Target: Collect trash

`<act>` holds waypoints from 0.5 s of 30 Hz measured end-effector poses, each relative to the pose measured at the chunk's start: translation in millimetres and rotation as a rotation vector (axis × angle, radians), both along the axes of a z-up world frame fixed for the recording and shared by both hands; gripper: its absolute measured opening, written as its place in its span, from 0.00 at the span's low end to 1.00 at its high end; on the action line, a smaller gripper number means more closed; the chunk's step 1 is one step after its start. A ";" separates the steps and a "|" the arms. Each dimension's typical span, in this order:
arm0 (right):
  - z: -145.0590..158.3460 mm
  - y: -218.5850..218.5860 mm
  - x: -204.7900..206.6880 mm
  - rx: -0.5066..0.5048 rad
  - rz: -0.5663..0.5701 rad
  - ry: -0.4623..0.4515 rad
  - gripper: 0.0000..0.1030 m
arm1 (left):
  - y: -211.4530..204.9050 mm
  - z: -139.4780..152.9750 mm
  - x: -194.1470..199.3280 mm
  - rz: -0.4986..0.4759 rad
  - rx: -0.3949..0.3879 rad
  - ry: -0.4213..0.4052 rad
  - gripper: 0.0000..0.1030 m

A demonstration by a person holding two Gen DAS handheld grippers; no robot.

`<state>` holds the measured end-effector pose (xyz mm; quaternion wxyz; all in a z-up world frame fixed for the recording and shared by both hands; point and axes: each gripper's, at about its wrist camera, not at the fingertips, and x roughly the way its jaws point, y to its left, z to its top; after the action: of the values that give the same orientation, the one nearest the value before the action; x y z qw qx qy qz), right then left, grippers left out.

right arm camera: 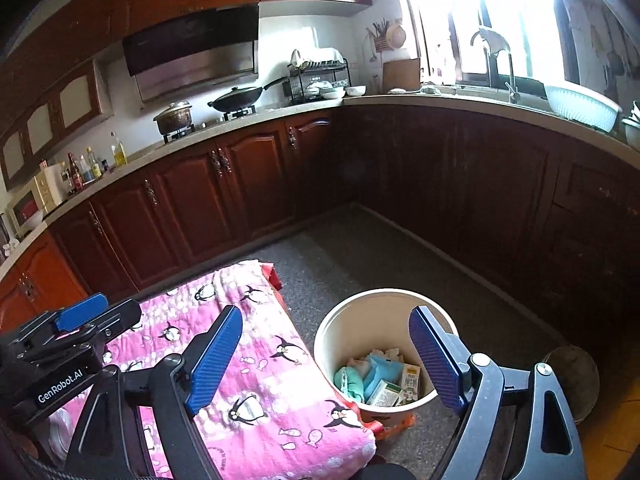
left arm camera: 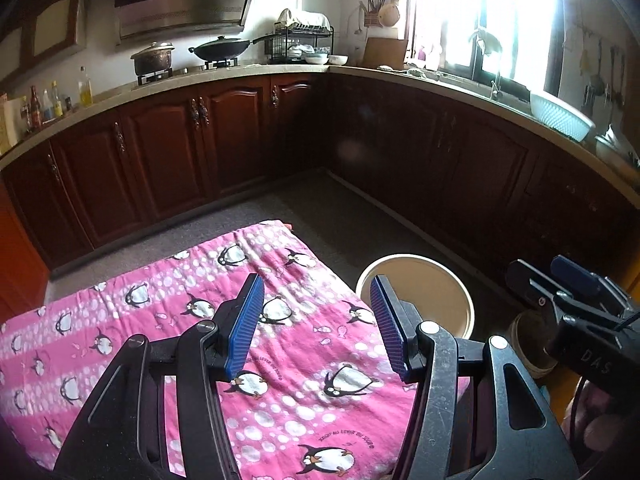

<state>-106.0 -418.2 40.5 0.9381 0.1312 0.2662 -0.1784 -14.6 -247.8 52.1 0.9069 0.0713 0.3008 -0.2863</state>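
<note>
The cream bucket [right arm camera: 378,360] stands on the floor between the spread blue fingers [right arm camera: 214,360] of the right gripper [right arm camera: 324,360], nearer its right-side finger, and holds the trash [right arm camera: 378,378]: a teal crumpled piece, a light blue packet, white paper and two small printed cartons. Nothing is held between these fingers. The left gripper [left arm camera: 316,324] also has its fingers [left arm camera: 246,324] wide apart and gripping nothing, over the pink penguin cloth [left arm camera: 160,320]; the bucket [left arm camera: 432,292] shows just past its right-side finger, beside the cloth's edge. Only the right wrist view looks down into the bucket; from the left wrist its rim and inner wall show but not the contents. The left view alone shows a second, darker round container [left arm camera: 528,344] beside the bucket, under the other gripper. Readable writing: "GenRobot.AI" on the left gripper's body in the right view, and "DAS" on the right gripper's body in the left view. The cloth carries small printed lettering, and the cartons have print, probably too blurred to read.
</note>
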 end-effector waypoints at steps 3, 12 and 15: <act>-1.2 1.2 -2.5 0.001 0.008 0.000 0.83 | 1.6 1.8 -1.7 0.001 -0.009 -0.001 0.52; -0.7 3.4 -5.0 0.004 0.009 -0.007 0.87 | 1.8 4.9 -3.4 0.005 -0.016 -0.010 0.52; -0.3 4.1 -6.0 0.004 0.009 -0.013 0.87 | 0.7 4.9 -5.3 0.009 -0.015 -0.018 0.52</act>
<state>-111.9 -414.1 40.2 0.9403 0.1332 0.2612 -0.1728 -19.9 -247.1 57.0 0.9115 0.0659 0.2906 -0.2836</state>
